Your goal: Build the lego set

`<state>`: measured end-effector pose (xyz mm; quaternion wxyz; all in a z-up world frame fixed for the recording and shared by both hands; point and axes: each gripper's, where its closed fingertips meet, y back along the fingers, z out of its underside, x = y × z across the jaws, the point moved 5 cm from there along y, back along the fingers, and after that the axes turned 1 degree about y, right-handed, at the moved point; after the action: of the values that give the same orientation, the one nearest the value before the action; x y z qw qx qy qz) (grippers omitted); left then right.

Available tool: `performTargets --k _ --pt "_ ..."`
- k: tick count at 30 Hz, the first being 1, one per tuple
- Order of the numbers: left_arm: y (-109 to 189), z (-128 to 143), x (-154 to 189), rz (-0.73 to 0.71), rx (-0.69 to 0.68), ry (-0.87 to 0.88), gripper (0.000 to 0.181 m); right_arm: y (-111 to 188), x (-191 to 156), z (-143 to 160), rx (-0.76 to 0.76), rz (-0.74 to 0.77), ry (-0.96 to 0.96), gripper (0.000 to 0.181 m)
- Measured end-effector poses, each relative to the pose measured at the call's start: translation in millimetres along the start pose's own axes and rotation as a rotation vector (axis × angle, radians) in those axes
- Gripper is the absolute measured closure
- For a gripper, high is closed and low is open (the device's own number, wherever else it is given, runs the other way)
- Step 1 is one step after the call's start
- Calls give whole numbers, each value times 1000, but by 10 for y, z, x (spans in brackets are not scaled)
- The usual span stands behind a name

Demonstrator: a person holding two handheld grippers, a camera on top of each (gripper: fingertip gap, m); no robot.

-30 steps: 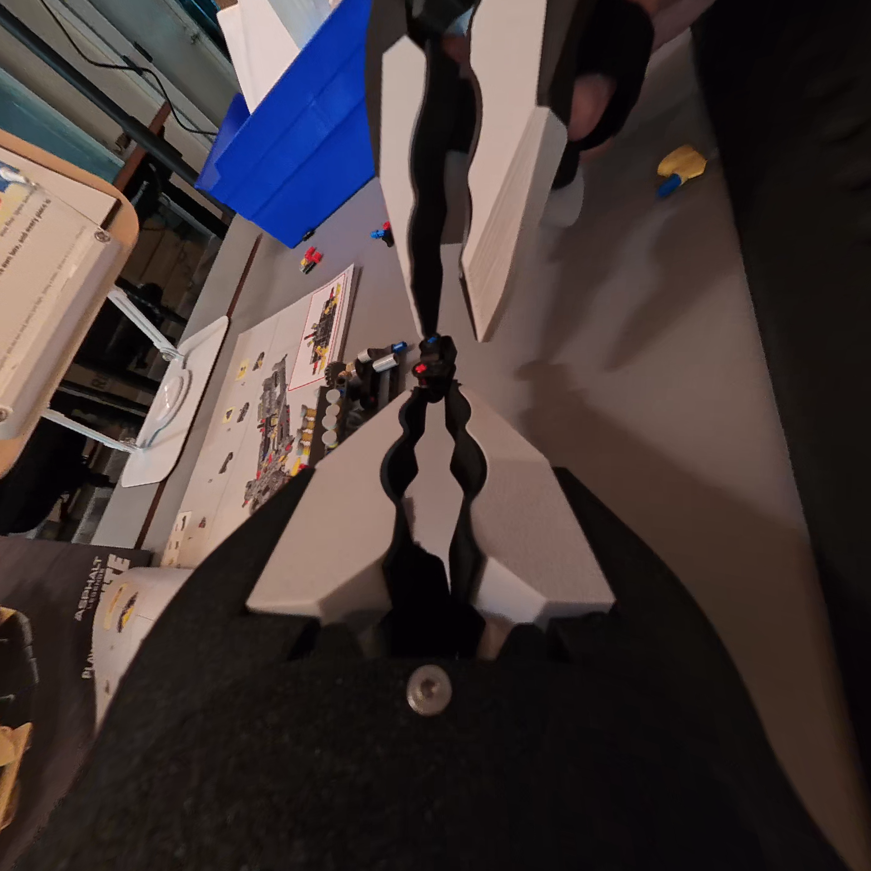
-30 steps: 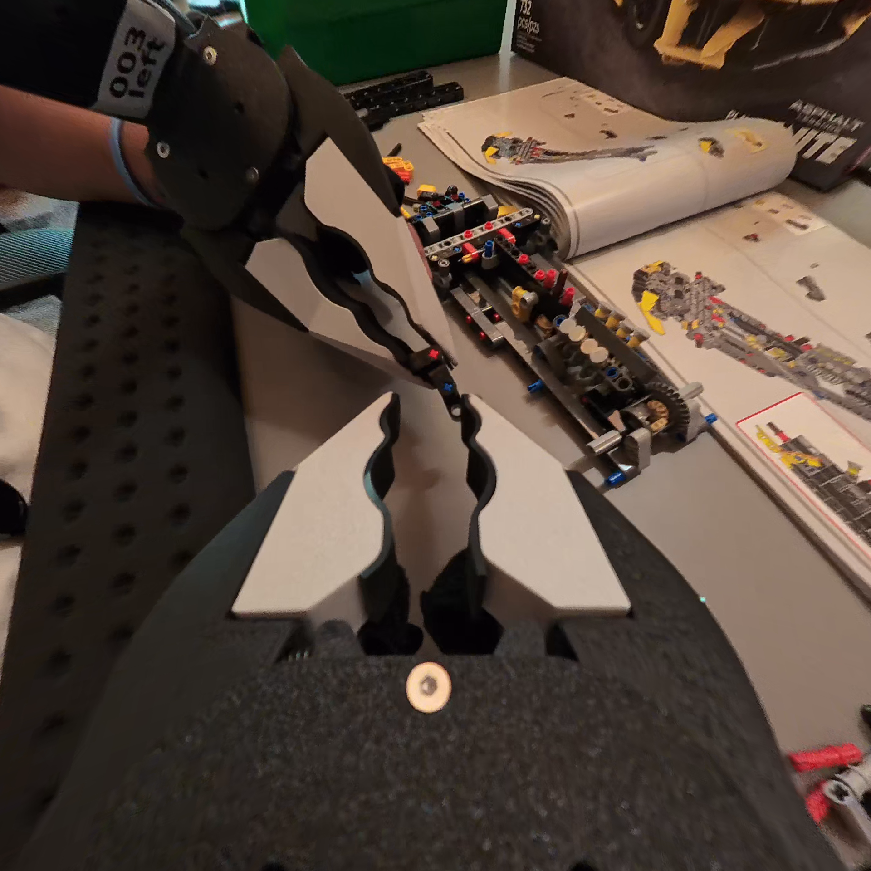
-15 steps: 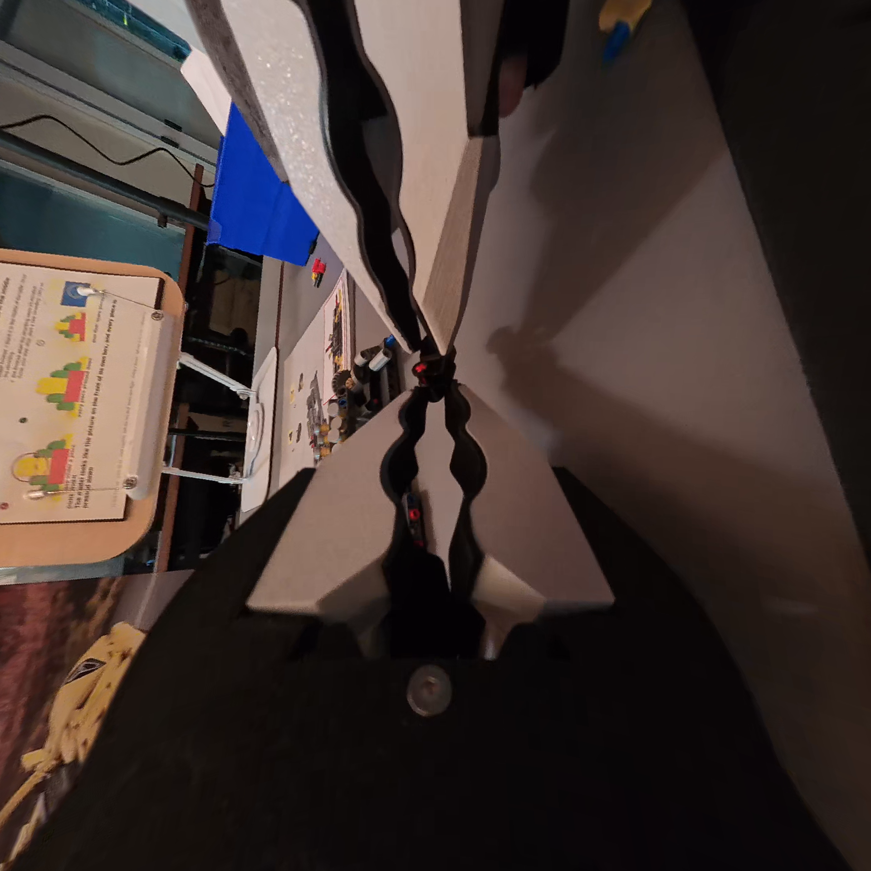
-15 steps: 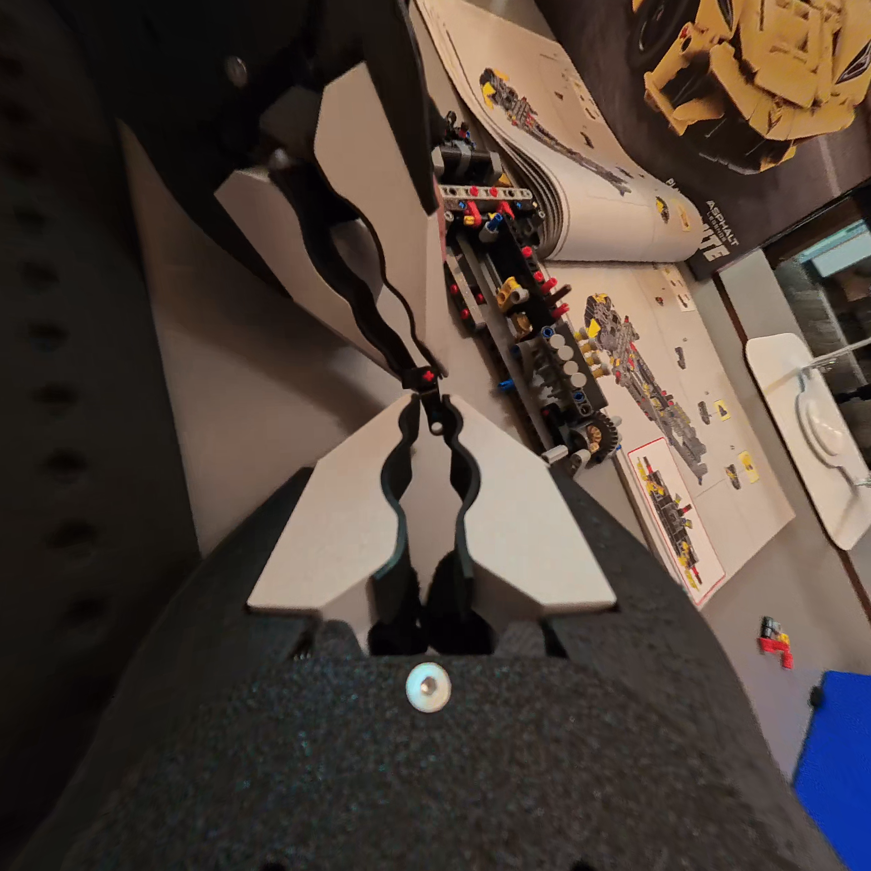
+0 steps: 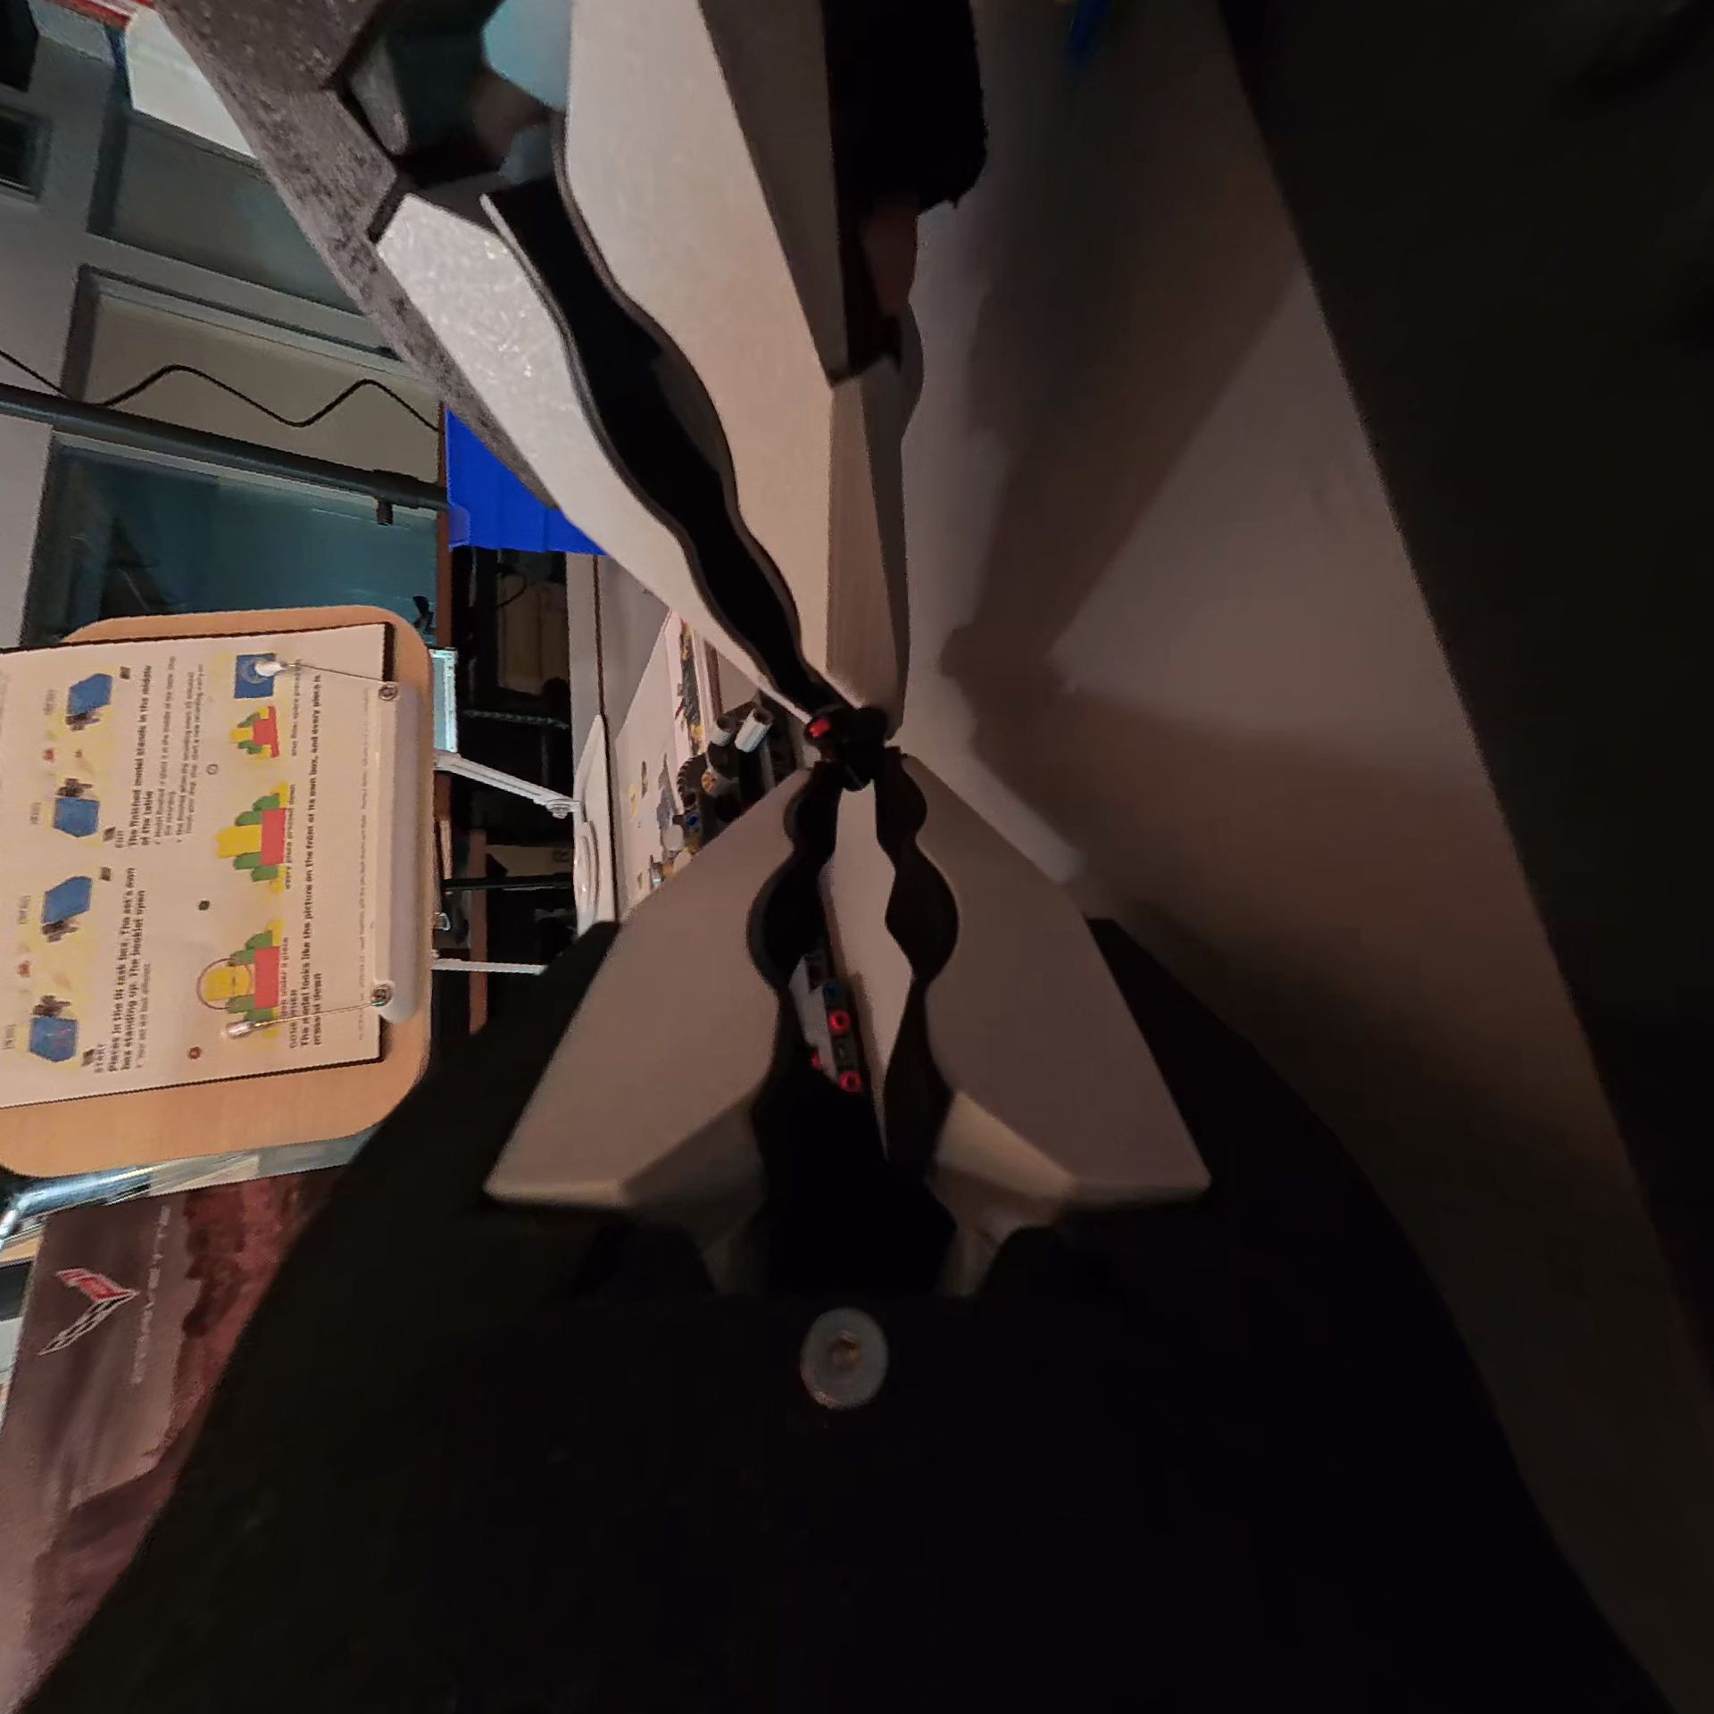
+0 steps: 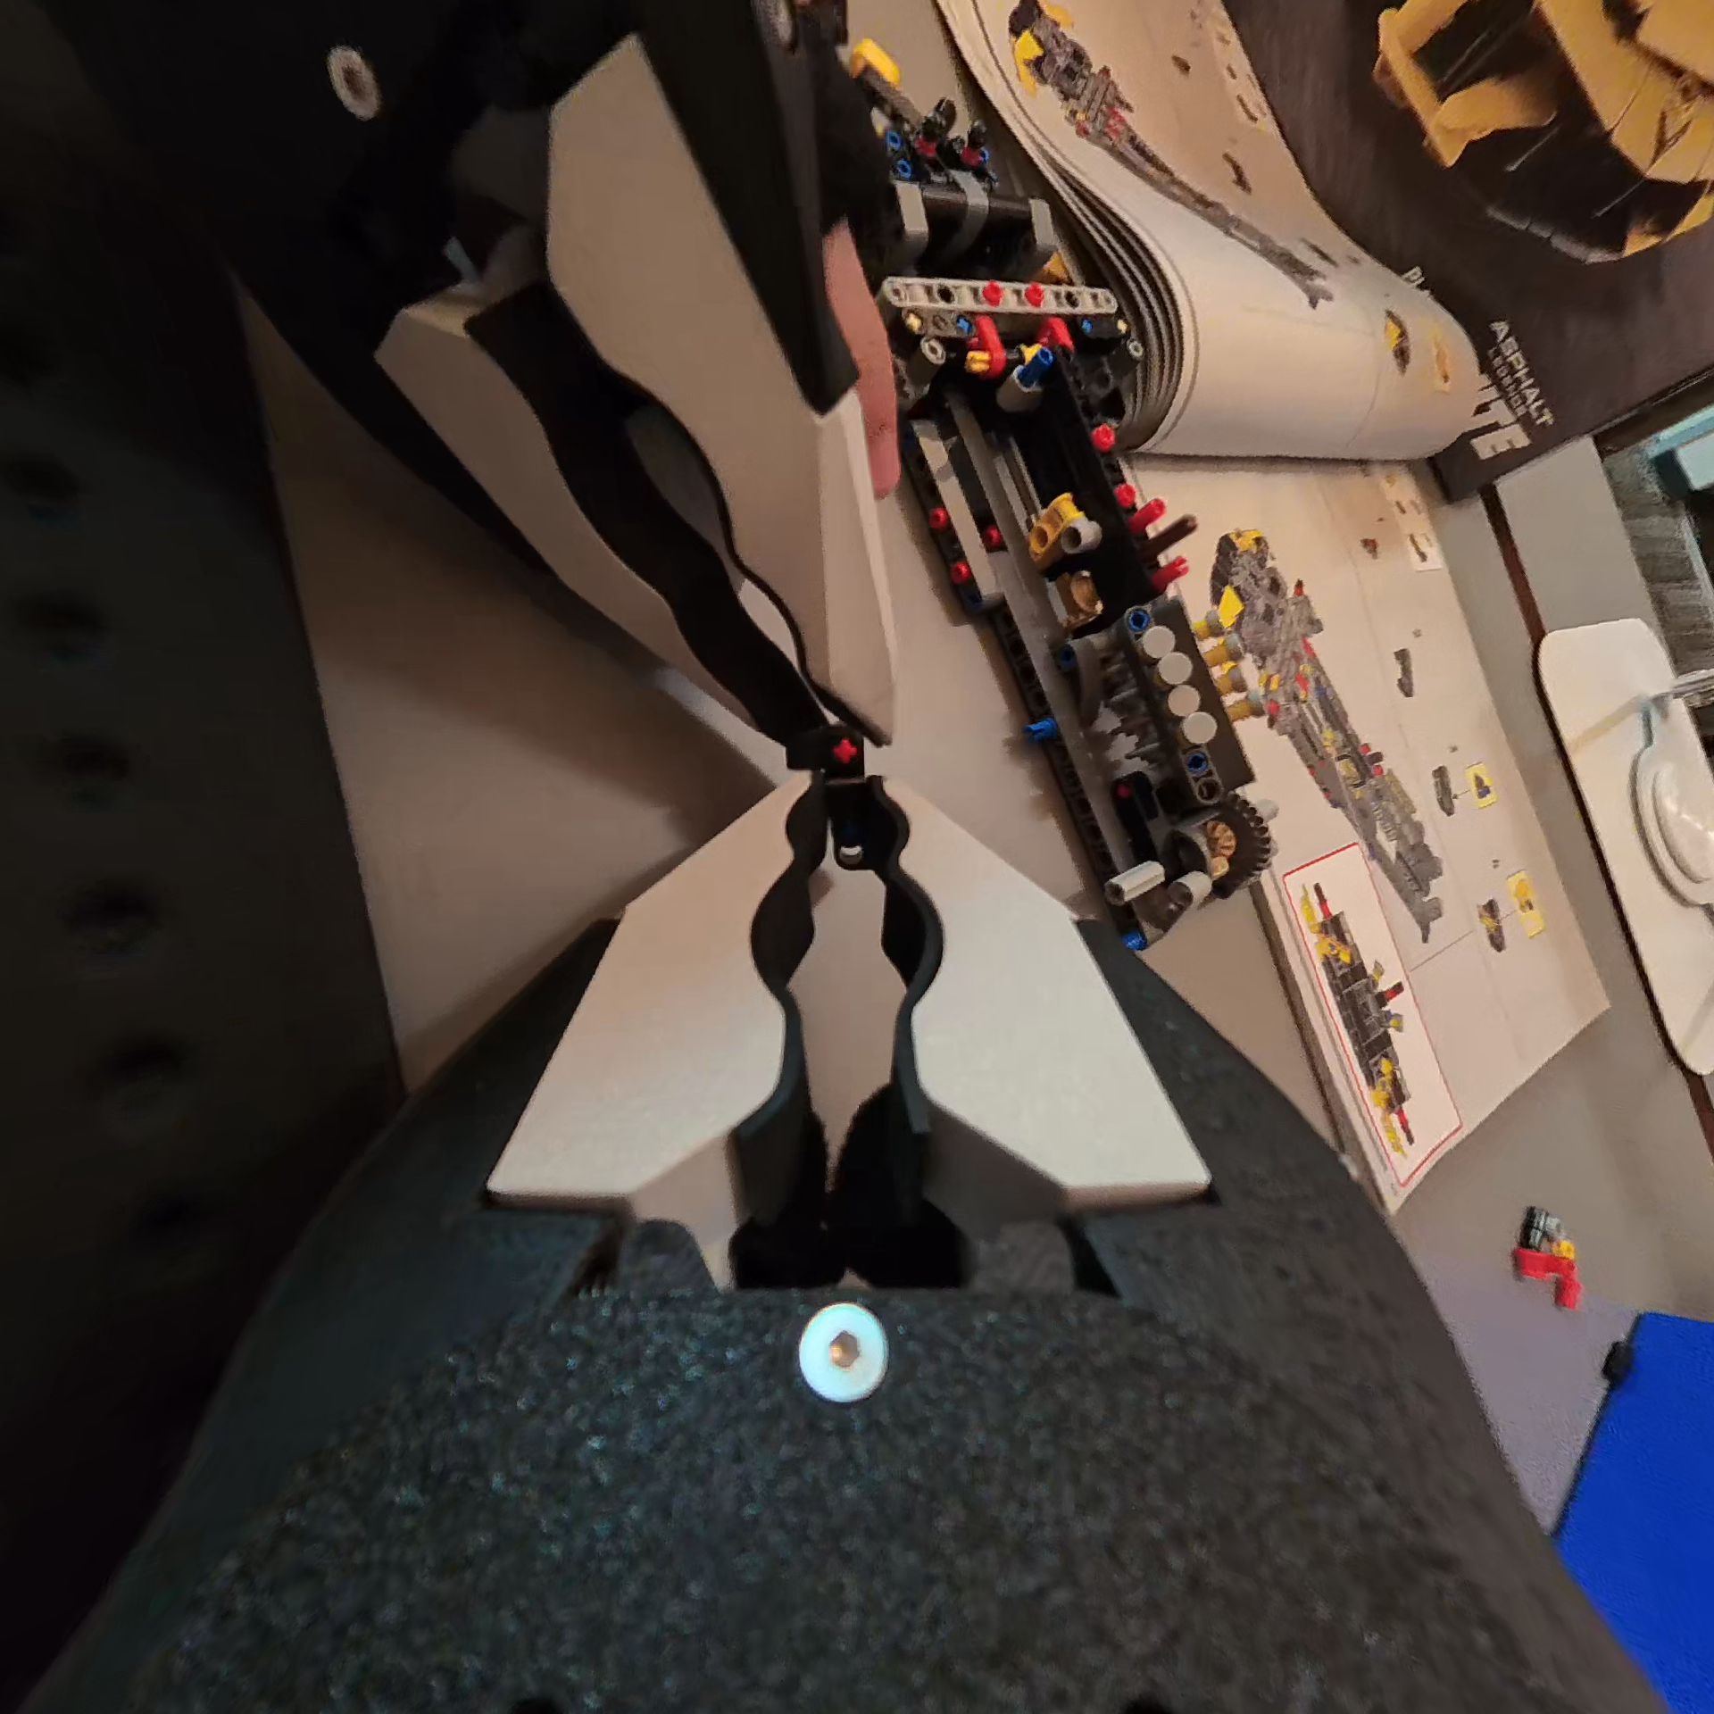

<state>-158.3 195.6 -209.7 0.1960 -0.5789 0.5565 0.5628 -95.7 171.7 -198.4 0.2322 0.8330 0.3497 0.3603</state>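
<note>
Right wrist view first, closest stuff: the right gripper has its tips squeezed together on a small black lego piece, held up off the grey table. Tip to tip with it, the left gripper comes in from the upper left, pinched down on a black connector with a red pin. The two little parts are touching right where the grippers meet.

Just past that, on the table to the right, lies the long half-built chassis, dark grey with red and blue pins, a row of pale round cylinders and a gear at its near end. It sits right beside the open instruction booklet, whose curled pages bulge up at the far end. Behind the booklet is the dark set box with a yellow car on it. A loose red piece lies near a blue bin at lower right.

Left wrist view shows the same pinch from the other side: left gripper closed on the connector, right gripper meeting it, and farther off a propped-up board with a picture sheet.
</note>
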Motion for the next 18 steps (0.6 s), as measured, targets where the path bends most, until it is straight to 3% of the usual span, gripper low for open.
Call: performTargets --k 5,11,14,18 --pt "-2 -6 0 -2 0 5 174 7 13 17 28 -43 -72 175" --pt "-21 25 -10 35 9 106 174 -11 19 21 46 7 -72 174" --pt "-26 74 -67 42 7 200 175 58 87 -9 96 57 -140 164" --pt "-20 189 -234 43 8 437 176 209 248 -68 274 22 -351 153"
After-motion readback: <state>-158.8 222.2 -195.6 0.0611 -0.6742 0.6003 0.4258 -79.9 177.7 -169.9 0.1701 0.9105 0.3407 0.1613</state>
